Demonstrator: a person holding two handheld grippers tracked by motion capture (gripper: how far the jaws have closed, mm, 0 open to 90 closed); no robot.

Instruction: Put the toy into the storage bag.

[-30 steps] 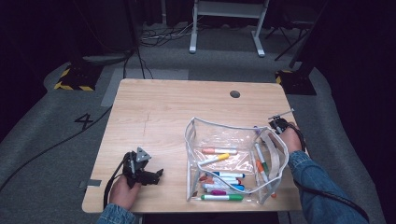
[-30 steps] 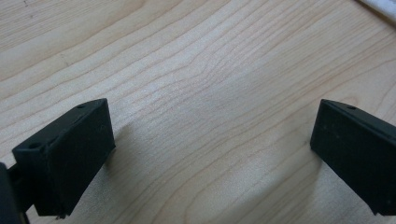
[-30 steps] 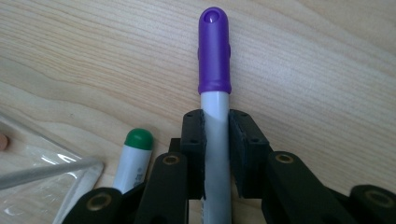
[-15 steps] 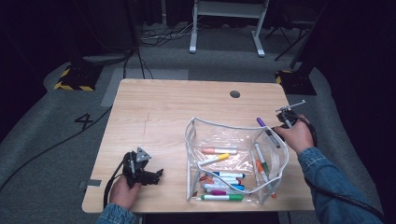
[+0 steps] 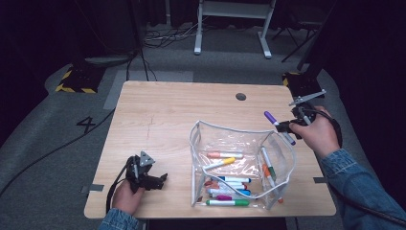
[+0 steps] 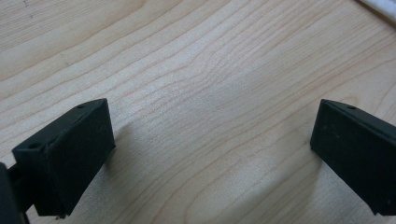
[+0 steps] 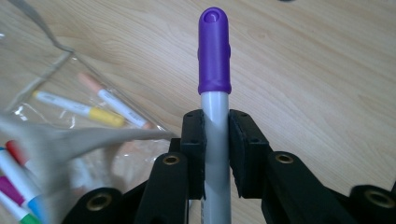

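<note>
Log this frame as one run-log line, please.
right gripper: shut on purple-capped marker, held above table | left gripper: open, resting on table | clear pouch: open, markers inside

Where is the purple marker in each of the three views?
High view: the purple marker is at the right, held in the right gripper beside the clear pouch.
Left gripper view: not in it; bare table between open jaws.
Right gripper view: marker upright at centre, clamped between the jaws, cap on top.
Shared landmark: the pouch, at the left there.
</note>
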